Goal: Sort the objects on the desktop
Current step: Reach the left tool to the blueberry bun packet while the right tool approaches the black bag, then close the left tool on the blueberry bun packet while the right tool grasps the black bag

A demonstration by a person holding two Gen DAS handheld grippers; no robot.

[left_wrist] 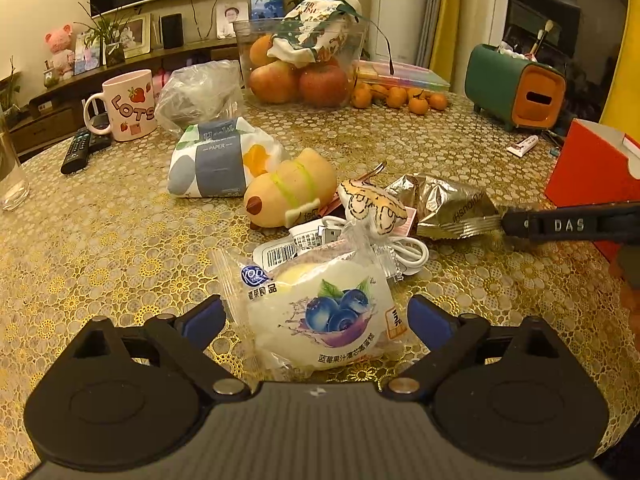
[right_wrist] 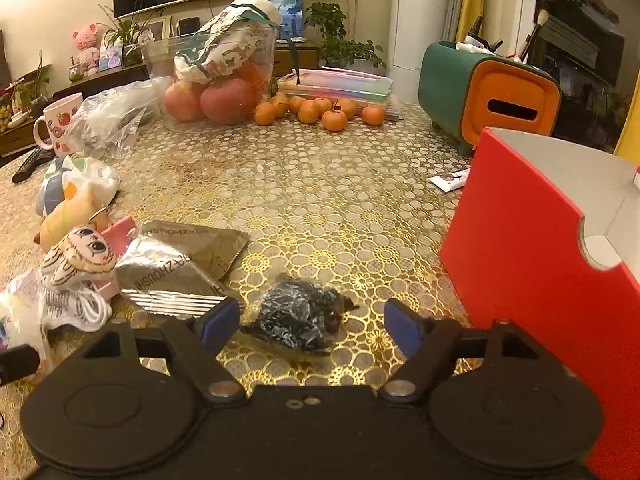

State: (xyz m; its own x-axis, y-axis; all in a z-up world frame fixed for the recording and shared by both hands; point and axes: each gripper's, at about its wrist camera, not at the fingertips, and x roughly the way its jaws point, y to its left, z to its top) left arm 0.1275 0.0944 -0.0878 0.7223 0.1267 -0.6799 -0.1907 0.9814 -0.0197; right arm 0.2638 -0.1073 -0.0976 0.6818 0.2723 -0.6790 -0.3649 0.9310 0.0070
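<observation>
**Both grippers low over the table, each straddling a packet**

I see the table (right_wrist: pixel 304 200) under a gold flower-pattern cloth. At my right stands the red box (right_wrist: pixel 520 264), open at the top, white inside. Further back sit the green and orange tissue holder (right_wrist: pixel 480 88), a clear tub (left_wrist: pixel 300 60) of apples and oranges, and a pink mug (left_wrist: pixel 128 106) printed "LOTS" with strawberries. A tissue pack (left_wrist: pixel 216 160) carries a grey band that reads "PAPER". Beside it lies a yellow plush (left_wrist: pixel 288 196).

My left gripper (left_wrist: pixel 316 320) points down at a slant, its jaws spread wide on either side of the blueberry cake (left_wrist: pixel 320 312). The packet lies on the table between the blue pads; whether they touch it I cannot tell, and it is not squeezed. Its clear wrap shows blueberries, a blue round logo and Chinese print I cannot read from here. Behind it is a white slip with a barcode.

My right gripper (right_wrist: pixel 312 324) tilts down the same way, just left of the red box, with jaws well apart. The dark bag (right_wrist: pixel 296 320), crinkled and in clear film, lies on the table between the pads, untouched. In the left view, the right gripper's finger is marked "DAS".

Left of it lie the silver pouches (right_wrist: pixel 180 264), lettered "ZHOUSHI" upside down, then a cat plush (right_wrist: pixel 80 260) and a white cable (right_wrist: pixel 88 312).
</observation>
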